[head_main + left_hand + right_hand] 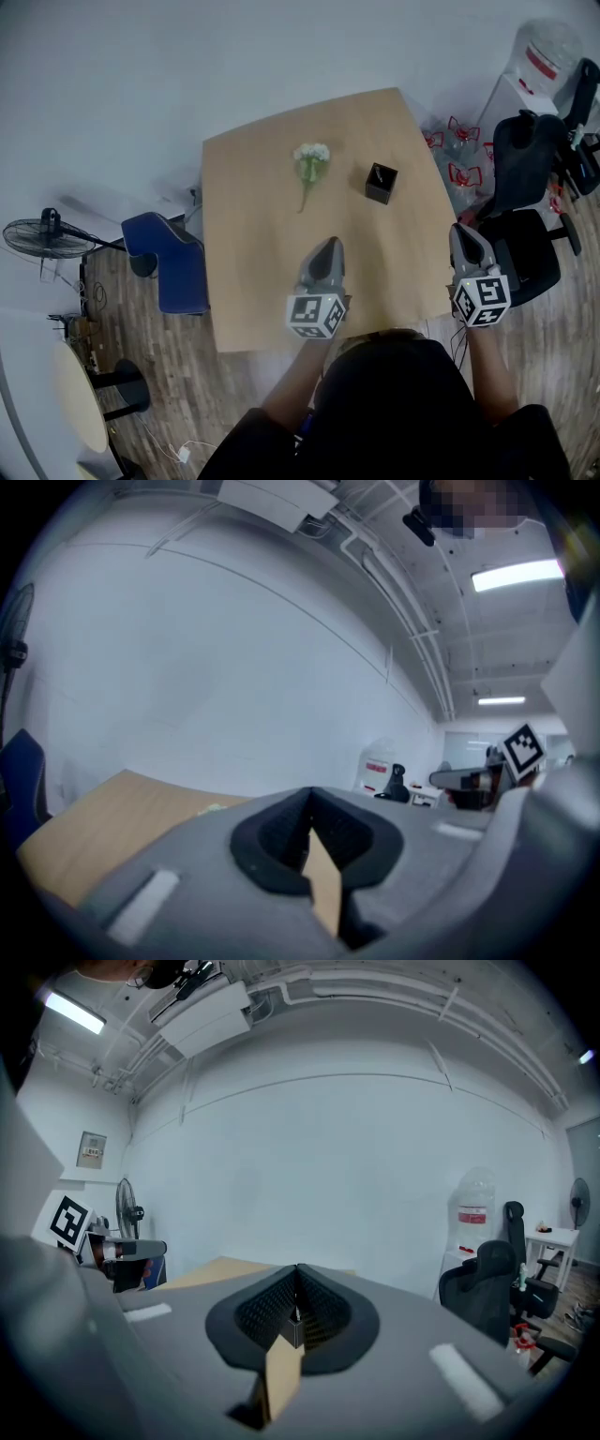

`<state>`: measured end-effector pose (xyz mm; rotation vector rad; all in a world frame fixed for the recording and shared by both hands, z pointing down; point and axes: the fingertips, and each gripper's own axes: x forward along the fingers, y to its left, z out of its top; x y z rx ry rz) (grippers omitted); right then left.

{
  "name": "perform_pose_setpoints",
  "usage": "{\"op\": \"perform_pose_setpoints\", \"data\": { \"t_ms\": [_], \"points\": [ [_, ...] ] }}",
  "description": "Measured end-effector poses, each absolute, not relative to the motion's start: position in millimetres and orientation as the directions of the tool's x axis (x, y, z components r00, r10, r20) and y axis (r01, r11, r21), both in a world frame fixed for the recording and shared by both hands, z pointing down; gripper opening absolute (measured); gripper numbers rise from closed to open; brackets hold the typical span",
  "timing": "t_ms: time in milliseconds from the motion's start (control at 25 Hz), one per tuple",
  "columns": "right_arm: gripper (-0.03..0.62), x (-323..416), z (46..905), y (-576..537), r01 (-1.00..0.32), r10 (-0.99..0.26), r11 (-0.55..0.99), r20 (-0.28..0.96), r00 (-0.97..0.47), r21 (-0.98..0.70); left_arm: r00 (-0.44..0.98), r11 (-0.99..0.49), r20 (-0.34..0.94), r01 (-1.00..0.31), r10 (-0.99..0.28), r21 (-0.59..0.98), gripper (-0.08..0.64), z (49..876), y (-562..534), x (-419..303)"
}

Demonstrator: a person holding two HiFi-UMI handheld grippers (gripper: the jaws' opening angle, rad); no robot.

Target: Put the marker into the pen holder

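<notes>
Pen holder (381,183), upper centre-right, apparently already contains the marker (378,174); hence left gripper (328,244) and right gripper (461,232) hover below, both clenched, empty.

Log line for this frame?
left tongs shut, empty; right tongs shut, empty; pen holder upright on table; flowers lying left of it

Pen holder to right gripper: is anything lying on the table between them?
No. The head view shows only bare table between the pen holder and the right gripper.
</notes>
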<state>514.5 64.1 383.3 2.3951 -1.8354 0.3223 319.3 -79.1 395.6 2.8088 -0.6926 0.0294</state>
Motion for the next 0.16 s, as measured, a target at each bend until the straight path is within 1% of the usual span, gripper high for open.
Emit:
{"op": "perform_pose_setpoints", "data": {
  "t_ms": [160],
  "points": [
    [0.000, 505.1, 391.8, 64.4, -0.965, -0.933, -0.260, 0.266, 0.241, -0.039, 0.888, -0.851, 0.093, -0.459, -0.451, 0.254, 0.003, 406.5, -79.7, 317.3]
  ]
}}
